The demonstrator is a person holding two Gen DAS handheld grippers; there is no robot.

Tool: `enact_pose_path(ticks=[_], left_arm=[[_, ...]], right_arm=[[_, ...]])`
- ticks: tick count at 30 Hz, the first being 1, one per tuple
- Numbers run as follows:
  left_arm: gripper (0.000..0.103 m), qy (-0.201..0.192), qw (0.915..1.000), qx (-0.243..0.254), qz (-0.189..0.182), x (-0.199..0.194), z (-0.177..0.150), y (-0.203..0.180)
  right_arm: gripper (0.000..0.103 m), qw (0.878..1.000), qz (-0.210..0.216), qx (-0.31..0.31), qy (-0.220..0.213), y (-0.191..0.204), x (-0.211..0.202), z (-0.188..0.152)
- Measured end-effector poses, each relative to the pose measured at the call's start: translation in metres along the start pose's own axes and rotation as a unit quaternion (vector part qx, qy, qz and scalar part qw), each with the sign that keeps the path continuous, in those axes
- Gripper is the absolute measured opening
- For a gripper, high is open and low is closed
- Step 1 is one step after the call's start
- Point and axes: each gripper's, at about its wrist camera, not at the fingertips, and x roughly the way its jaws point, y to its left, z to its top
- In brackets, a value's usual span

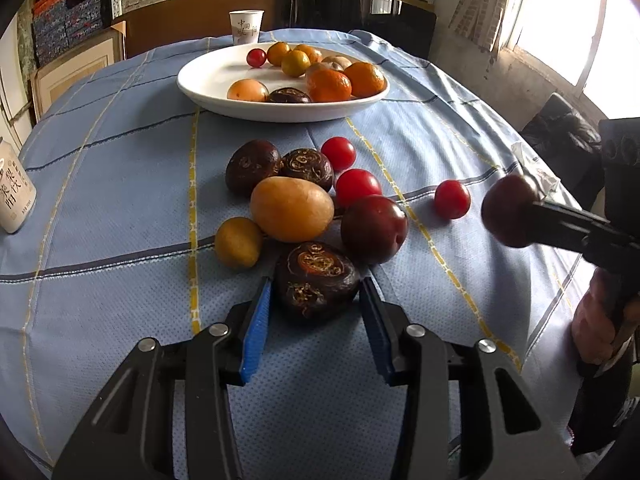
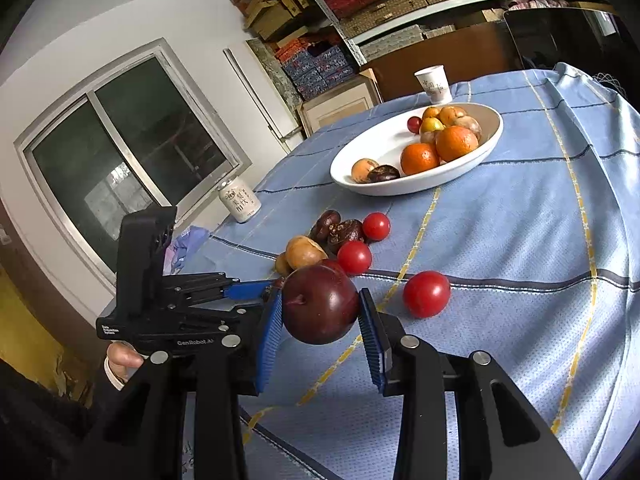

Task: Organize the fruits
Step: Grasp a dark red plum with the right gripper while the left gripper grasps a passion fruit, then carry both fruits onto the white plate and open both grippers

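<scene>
My left gripper (image 1: 316, 286) has its blue pads around a dark wrinkled passion fruit (image 1: 316, 280) lying on the blue tablecloth; the pads look to touch its sides. My right gripper (image 2: 320, 308) is shut on a dark red plum (image 2: 320, 304) and holds it above the cloth; it shows at the right in the left wrist view (image 1: 510, 210). Loose fruit lies ahead: another plum (image 1: 374, 228), a yellow mango (image 1: 292, 208), a small yellow fruit (image 1: 238, 242), two passion fruits (image 1: 252, 166), three cherry tomatoes (image 1: 358, 186). A white plate (image 1: 208, 84) holds oranges and other fruit.
A paper cup (image 1: 246, 26) stands behind the plate. A white can (image 1: 14, 192) stands at the table's left edge. Shelves with boxes and a chair stand behind the table. A window is on the right.
</scene>
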Motion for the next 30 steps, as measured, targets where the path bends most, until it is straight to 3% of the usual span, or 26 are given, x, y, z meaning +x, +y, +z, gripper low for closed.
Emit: enact_pose_path(ticks=[6, 11, 15, 18, 21, 25, 30], left_arm=[[0.043, -0.031, 0.9987, -0.035, -0.023, -0.018, -0.004, 0.014], [0.043, -0.051, 0.9983, -0.027, -0.011, -0.044, 0.003, 0.020], [0.043, -0.076, 0.9964, -0.025, -0.029, -0.063, 0.038, 0.031], [0.043, -0.099, 0.9944, -0.034, -0.013, -0.063, 0.083, 0.039], [0.043, -0.098, 0.9941, -0.045, 0.010, -0.038, 0.131, 0.053], [0.043, -0.058, 0.9956, -0.059, 0.045, 0.021, 0.181, 0.076], [0.043, -0.043, 0.9961, -0.052, 0.057, 0.060, 0.201, 0.089]], right_arm=[[0.038, 1.000, -0.021, -0.002, -0.004, 0.002, -0.001, 0.001], [0.038, 0.998, -0.050, -0.026, 0.000, 0.015, -0.006, 0.016], [0.038, 0.997, -0.069, -0.018, -0.008, 0.015, -0.002, 0.057], [0.038, 0.994, -0.104, -0.028, -0.027, 0.011, 0.019, 0.093], [0.038, 0.990, -0.135, -0.022, -0.024, -0.005, 0.054, 0.123], [0.038, 0.991, -0.130, -0.015, -0.004, -0.025, 0.100, 0.144], [0.039, 0.991, -0.130, -0.026, 0.023, -0.030, 0.138, 0.155]])
